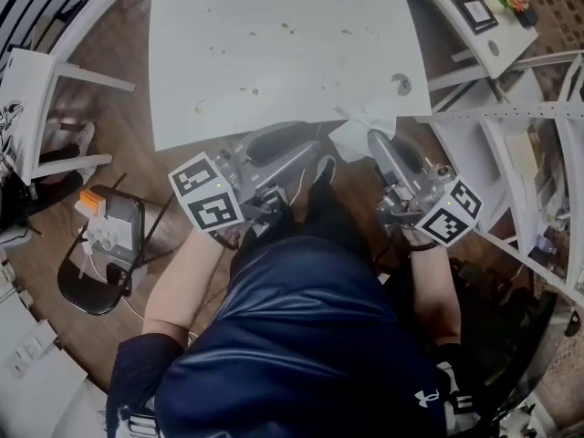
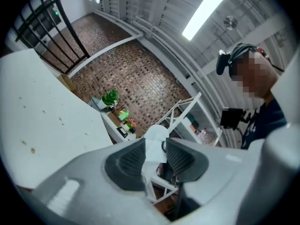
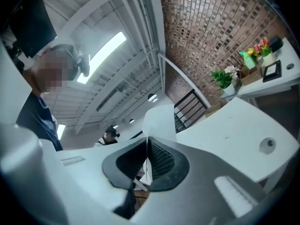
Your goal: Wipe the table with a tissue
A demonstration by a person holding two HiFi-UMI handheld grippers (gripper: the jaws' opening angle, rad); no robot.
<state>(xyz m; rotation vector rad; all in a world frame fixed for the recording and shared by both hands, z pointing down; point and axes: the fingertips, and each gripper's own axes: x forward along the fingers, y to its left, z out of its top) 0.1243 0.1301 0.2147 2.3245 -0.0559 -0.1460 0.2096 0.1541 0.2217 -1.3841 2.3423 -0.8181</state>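
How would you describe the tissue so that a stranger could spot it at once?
Find the big white table. At its near right corner, the right gripper pinches a crumpled white tissue. Unlike the small flat round disc nearby, it is soft and creased.

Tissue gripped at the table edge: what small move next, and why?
Probably push the right hand-held gripper, shut on the white paper tissue, forward onto the white table toward its brownish spots: the tissue sits at the near edge, and the left hand-held gripper is open.

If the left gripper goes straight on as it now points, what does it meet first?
Likely the tissue, straight ahead between its open jaws, held by the right gripper.
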